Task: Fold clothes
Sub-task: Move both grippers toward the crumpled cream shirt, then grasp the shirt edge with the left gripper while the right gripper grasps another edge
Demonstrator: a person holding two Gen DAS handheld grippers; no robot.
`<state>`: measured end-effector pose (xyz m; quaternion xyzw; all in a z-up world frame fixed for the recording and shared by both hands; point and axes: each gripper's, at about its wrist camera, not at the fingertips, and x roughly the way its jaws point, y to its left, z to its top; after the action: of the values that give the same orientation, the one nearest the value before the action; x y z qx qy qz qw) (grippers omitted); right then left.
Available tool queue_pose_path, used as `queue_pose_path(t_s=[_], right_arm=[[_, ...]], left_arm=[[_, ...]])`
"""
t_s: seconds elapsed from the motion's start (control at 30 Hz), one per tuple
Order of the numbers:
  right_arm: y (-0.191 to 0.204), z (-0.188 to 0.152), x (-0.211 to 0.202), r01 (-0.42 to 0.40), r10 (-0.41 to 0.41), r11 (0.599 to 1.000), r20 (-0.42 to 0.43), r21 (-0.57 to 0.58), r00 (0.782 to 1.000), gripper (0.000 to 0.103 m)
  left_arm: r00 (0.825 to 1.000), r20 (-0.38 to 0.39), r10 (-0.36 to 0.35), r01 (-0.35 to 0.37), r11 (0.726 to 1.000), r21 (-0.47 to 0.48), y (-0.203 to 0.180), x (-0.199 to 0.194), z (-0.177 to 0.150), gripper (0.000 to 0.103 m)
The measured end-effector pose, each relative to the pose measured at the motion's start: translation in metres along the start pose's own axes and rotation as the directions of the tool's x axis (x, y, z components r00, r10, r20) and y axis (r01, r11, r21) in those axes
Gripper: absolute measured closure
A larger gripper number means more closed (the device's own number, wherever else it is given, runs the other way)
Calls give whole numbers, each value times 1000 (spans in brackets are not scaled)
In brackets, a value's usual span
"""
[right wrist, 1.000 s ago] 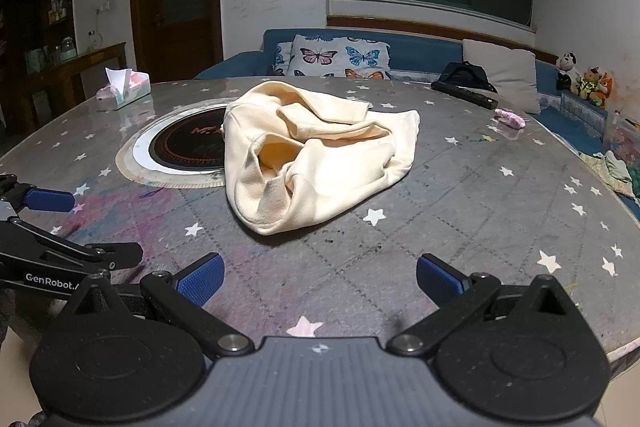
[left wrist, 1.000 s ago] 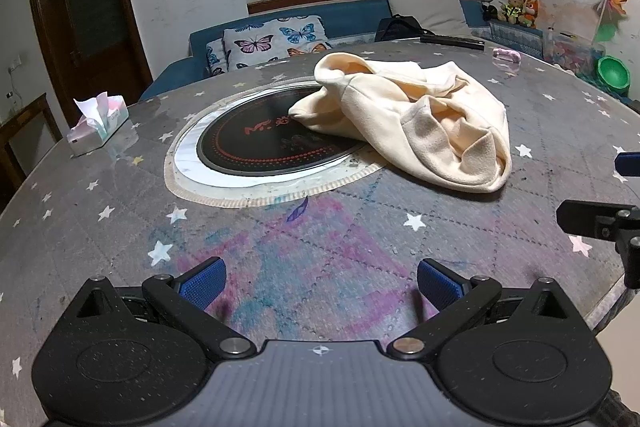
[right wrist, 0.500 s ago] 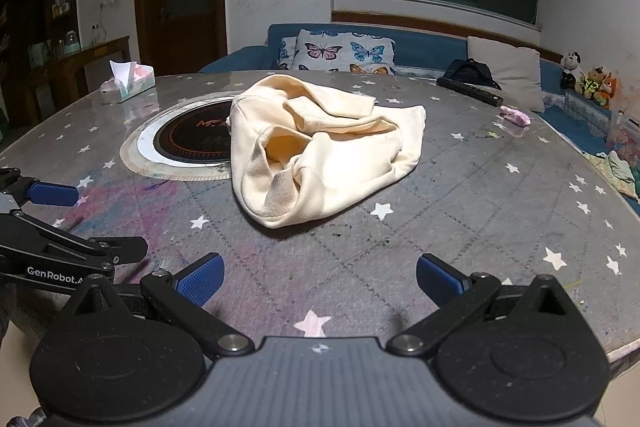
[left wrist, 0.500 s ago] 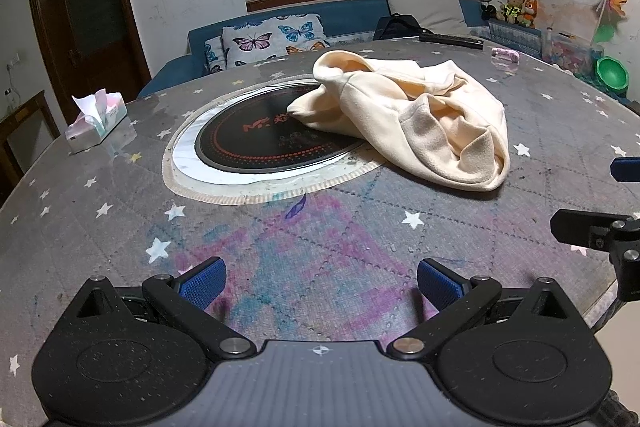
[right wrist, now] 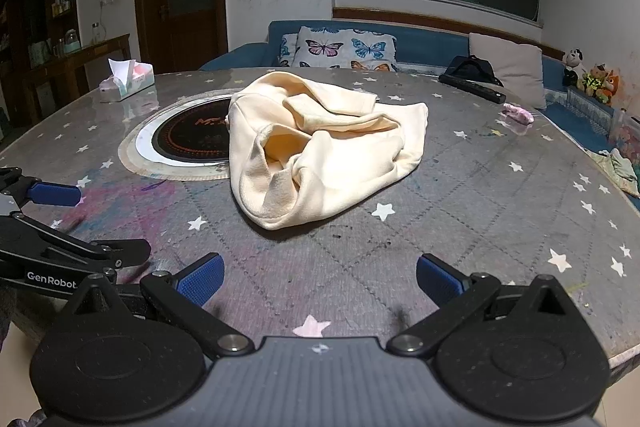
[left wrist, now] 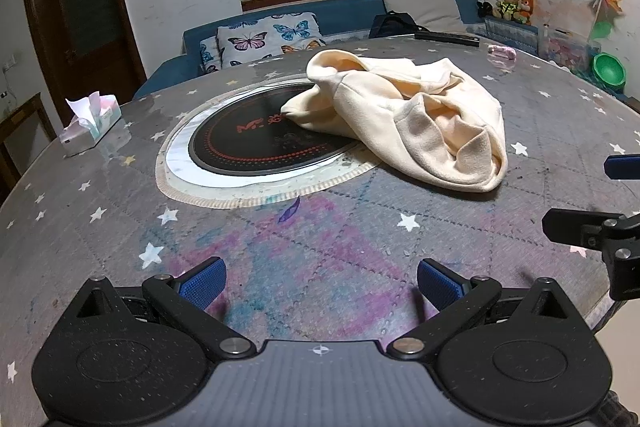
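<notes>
A cream garment [left wrist: 404,115] lies crumpled in a heap on the round grey star-patterned table [left wrist: 100,195], partly over the black hotplate [left wrist: 256,143]. It also shows in the right wrist view [right wrist: 320,151]. My left gripper [left wrist: 320,281] is open and empty, low over the table's near edge, well short of the garment. My right gripper [right wrist: 318,277] is open and empty, also short of the garment. Each gripper shows at the side of the other's view: the right one [left wrist: 600,203], the left one [right wrist: 76,223].
A tissue box [left wrist: 91,125] stands at the far left of the table. A black remote [right wrist: 472,89] and a small pink object [right wrist: 518,114] lie at the far right. A blue sofa with butterfly cushions [right wrist: 340,47] is behind the table.
Both grippers have moved slightly forward and a little higher over the table. The garment has not moved. Both stay open.
</notes>
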<state>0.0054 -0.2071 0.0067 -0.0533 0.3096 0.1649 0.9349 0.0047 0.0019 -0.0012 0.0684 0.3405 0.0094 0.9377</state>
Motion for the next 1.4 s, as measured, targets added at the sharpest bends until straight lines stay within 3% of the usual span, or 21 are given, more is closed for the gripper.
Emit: queue_pose_path(t_s=[0.7, 1.1, 1.4], right_arm=[[-2, 11, 13, -6, 6, 1000, -11, -4, 1000, 0], [-10, 35, 24, -17, 17, 1000, 2, -14, 1000, 0], [-18, 60, 40, -17, 18, 999, 11, -30, 1000, 2]], left_arm=[[1000, -11, -10, 10, 1000, 16, 0, 12, 12, 0], [1000, 26, -9, 8, 1000, 27, 8, 18, 35, 1], [997, 72, -17, 15, 999, 31, 18, 29, 81, 18]])
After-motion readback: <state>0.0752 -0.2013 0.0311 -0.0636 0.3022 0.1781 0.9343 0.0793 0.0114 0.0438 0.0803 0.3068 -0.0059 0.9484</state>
